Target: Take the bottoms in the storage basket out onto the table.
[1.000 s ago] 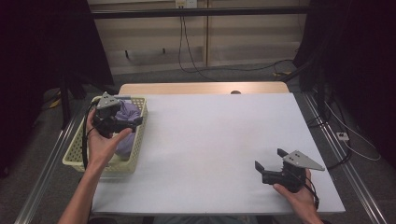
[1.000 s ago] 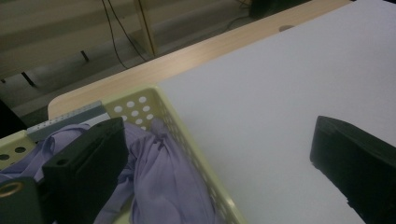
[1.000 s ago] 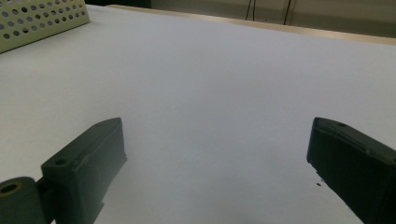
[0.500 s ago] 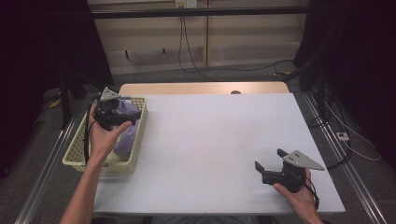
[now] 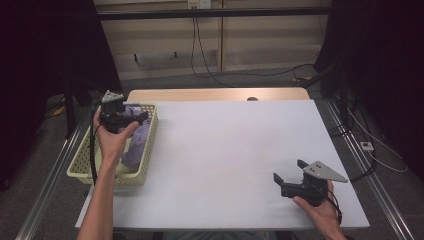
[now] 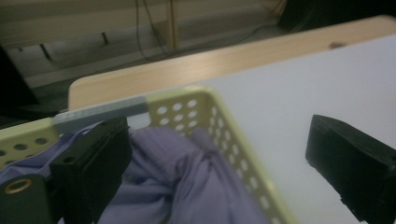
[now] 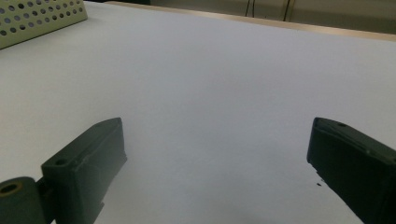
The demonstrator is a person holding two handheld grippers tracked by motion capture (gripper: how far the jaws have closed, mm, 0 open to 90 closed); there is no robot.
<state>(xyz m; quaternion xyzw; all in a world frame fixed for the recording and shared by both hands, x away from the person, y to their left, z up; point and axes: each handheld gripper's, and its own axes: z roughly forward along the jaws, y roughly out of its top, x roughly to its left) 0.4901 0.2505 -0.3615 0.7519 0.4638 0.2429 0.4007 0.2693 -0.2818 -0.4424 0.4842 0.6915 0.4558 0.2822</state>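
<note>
- The tabletop [image 5: 225, 150] is white and broad, with a wooden strip along its far edge.
- A pale yellow perforated basket [image 5: 82, 172] sits at the tabletop's left edge.
- A lilac cloth [image 5: 137, 147] lies bunched inside the basket, reaching up to its far corner.
- The left tongs [image 5: 142, 117] hang over the basket's far end, jaws spread wide; in the left gripper view one jaw is down against the cloth inside the basket while the other is outside the basket wall, over the white surface.
- The right tongs [image 5: 290, 171] hover near the tabletop's front right corner, jaws wide, gripping nothing.
</note>
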